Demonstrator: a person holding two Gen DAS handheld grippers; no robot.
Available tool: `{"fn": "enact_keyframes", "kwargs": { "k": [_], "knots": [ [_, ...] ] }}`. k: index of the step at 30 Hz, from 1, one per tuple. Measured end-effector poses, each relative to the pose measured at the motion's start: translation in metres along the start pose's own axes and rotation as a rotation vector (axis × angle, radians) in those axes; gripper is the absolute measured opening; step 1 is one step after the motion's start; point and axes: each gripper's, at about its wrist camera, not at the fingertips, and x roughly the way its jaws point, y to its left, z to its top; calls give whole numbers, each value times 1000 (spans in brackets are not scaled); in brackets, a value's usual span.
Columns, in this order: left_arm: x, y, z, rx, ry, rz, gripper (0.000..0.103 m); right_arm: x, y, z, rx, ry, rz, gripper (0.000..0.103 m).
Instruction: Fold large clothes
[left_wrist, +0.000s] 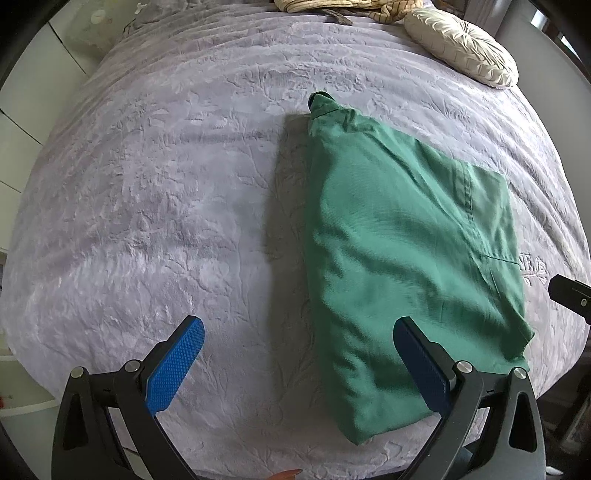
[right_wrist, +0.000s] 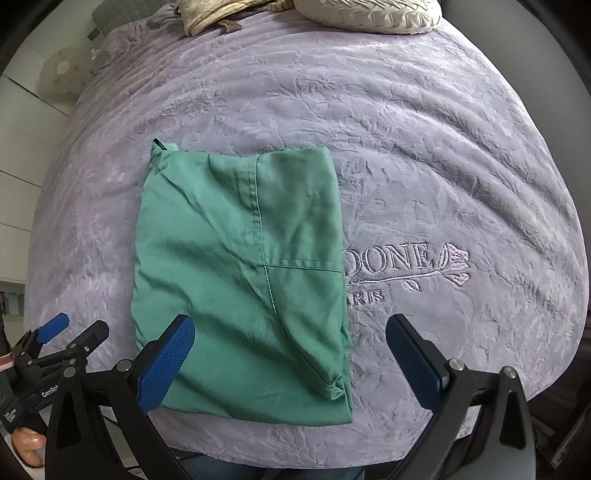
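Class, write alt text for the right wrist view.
A folded green garment lies flat on a lilac bedspread. The open right hand-held gripper hovers over its near edge, holding nothing; a cream cushion sits beyond.

The left gripper (left_wrist: 297, 350) points almost straight down. Its two blue pads (left_wrist: 177, 363) stand wide apart, and nothing is between them. The right gripper (right_wrist: 290, 349) points down too, with its jaws just as wide and nothing held. In the right wrist view, the left gripper sits low at the left edge, and a hand (right_wrist: 27, 445) holds its black handle from below.
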Motion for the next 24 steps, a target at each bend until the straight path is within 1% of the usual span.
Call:
{"fn": "enact_keyframes", "kwargs": {
  "k": [24],
  "knots": [
    [-2, 2, 2, 0, -1, 0, 103, 1, 0, 0, 1, 1, 2, 103]
  ]
}}
